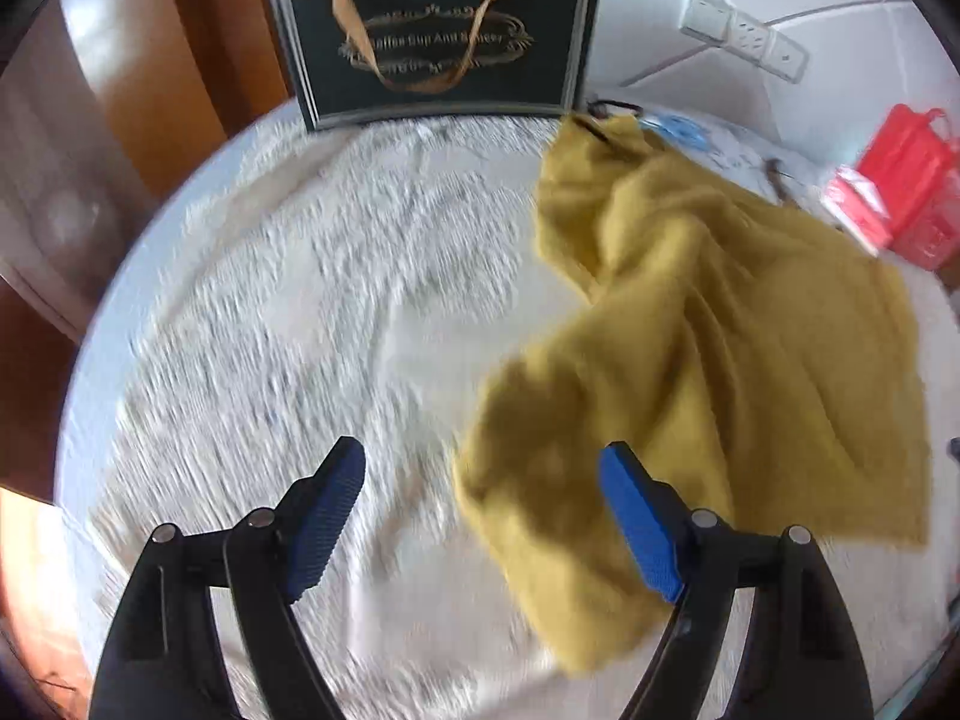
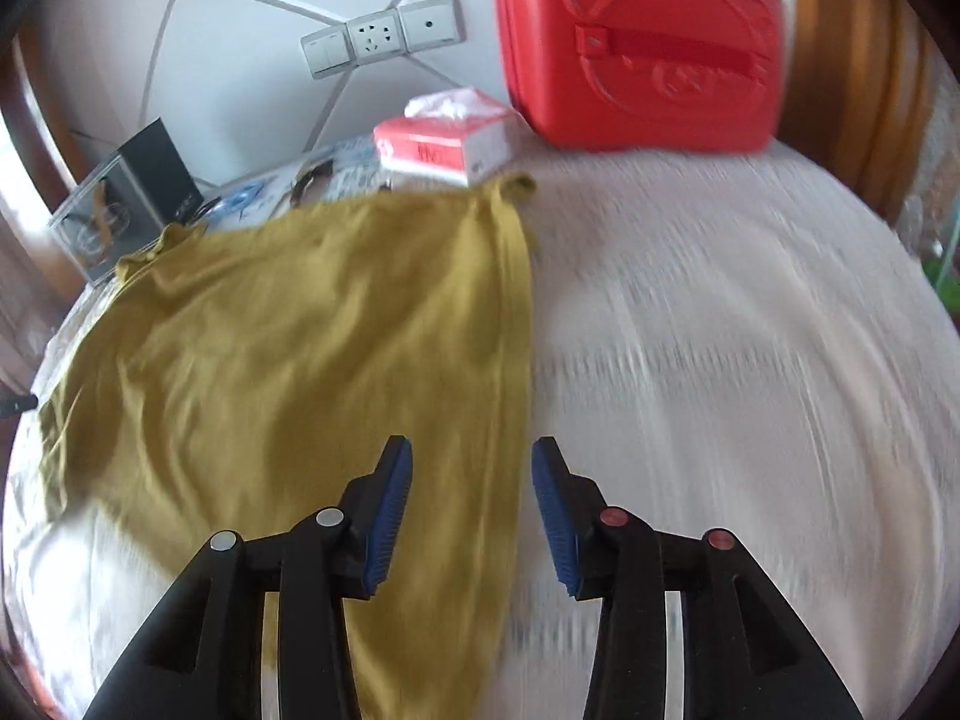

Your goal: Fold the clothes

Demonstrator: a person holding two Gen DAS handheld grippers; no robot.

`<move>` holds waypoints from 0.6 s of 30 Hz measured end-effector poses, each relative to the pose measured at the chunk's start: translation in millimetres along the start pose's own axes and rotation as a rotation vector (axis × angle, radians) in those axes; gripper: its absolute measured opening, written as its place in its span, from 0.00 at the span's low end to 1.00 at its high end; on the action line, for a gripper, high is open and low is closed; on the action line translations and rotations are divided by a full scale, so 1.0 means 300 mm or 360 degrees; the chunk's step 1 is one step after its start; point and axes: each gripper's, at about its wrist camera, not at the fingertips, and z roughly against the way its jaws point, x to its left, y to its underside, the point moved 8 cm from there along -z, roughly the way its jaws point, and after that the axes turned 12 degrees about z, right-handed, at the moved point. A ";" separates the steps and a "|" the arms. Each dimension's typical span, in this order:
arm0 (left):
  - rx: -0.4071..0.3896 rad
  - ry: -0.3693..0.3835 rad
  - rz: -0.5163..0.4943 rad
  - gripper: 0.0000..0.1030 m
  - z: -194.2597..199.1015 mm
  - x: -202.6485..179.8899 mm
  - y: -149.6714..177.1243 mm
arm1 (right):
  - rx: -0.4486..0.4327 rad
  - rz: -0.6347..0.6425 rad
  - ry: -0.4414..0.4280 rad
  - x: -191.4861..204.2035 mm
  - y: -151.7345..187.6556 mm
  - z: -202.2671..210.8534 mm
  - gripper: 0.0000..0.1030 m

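A mustard-yellow garment [image 1: 720, 330] lies spread on a white textured bedspread [image 1: 270, 300]. In the left wrist view it fills the right half, rumpled, with its near corner bunched up. My left gripper [image 1: 480, 456] stands wide open over that corner; cloth shows between the blue pads, and neither pad presses on it. In the right wrist view the garment [image 2: 300, 330] lies flatter, on the left. Its straight right edge runs down between the fingers of my right gripper [image 2: 471, 450]. That gripper is open, and the cloth lies below the pads, not pinched.
A dark gift bag [image 1: 438, 36] with gold handles stands at the far edge. A red plastic case [image 2: 636, 48] and a tissue pack [image 2: 444, 138] sit at the back by the wall sockets [image 2: 384, 36]. A magazine [image 2: 336, 174] lies behind the garment. Bare bedspread [image 2: 720, 360] stretches right.
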 end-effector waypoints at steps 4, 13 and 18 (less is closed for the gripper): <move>0.0022 0.0097 0.0043 0.78 -0.005 -0.001 0.112 | 0.0016 -0.0037 -0.0051 0.041 0.146 0.069 0.49; 0.0023 0.0121 -0.0007 0.85 -0.139 -0.129 0.216 | 0.0057 0.0013 -0.0098 0.077 0.303 0.118 0.53; -0.0050 0.0054 -0.0105 0.79 -0.148 -0.150 0.238 | 0.0069 0.0145 -0.0098 0.173 0.306 0.063 0.65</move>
